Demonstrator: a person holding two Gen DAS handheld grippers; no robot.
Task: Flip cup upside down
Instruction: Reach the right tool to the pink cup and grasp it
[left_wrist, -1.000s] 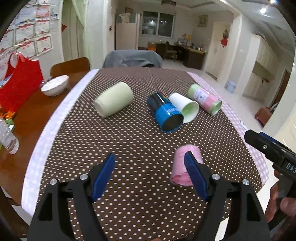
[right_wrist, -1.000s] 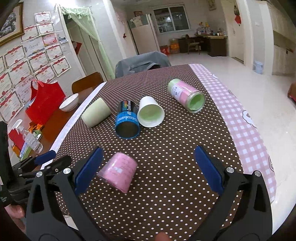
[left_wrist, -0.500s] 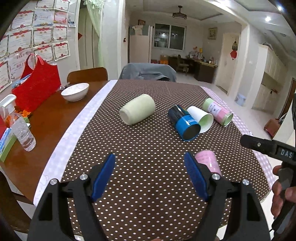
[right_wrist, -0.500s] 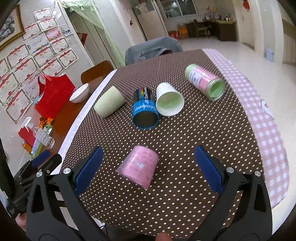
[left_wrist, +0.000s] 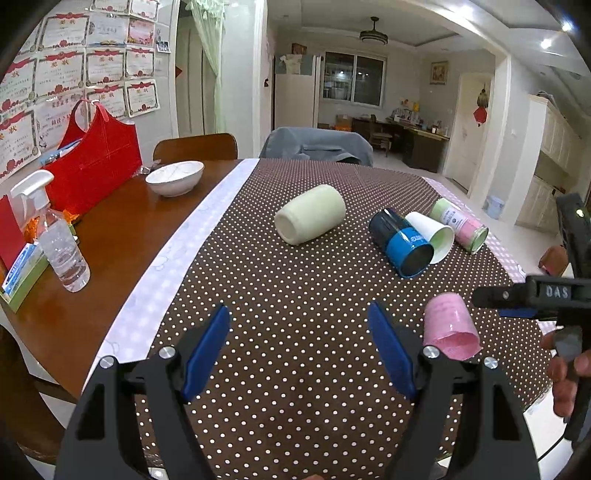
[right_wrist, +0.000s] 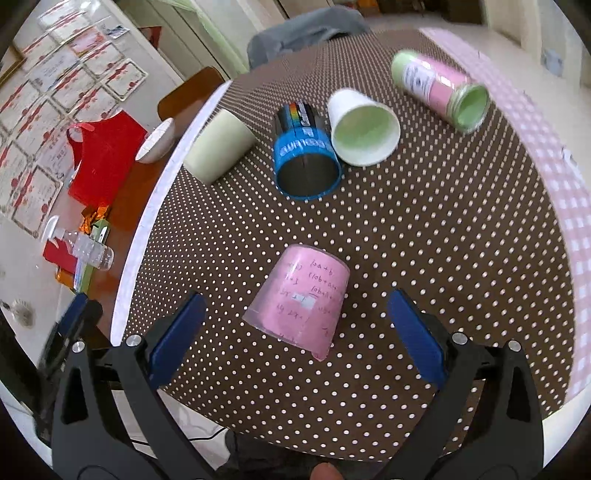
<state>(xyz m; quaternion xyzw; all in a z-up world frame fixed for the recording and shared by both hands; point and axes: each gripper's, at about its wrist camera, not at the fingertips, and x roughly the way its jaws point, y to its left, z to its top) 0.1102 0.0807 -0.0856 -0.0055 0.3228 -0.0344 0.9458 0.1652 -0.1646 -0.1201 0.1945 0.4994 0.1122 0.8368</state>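
A pink cup (right_wrist: 300, 301) lies on its side on the dotted brown cloth, mouth toward me. It lies just beyond the fingertips of my open, empty right gripper (right_wrist: 297, 334), between their lines. In the left wrist view the pink cup (left_wrist: 448, 326) lies right of my open, empty left gripper (left_wrist: 301, 345). The right gripper's (left_wrist: 532, 295) black body shows at that view's right edge, close to the cup.
Farther back lie a pale green cup (right_wrist: 218, 146), a blue can-like cup (right_wrist: 304, 158), a white paper cup (right_wrist: 364, 127) and a pink-green jar (right_wrist: 441, 88). On the bare wood at left stand a bowl (left_wrist: 174, 178), a spray bottle (left_wrist: 55, 240) and a red bag (left_wrist: 92, 157).
Both grippers have risen and pulled back. The left view has swung left, so the pink cup has shifted from its right finger to the right. The right gripper has centred over the pink cup.
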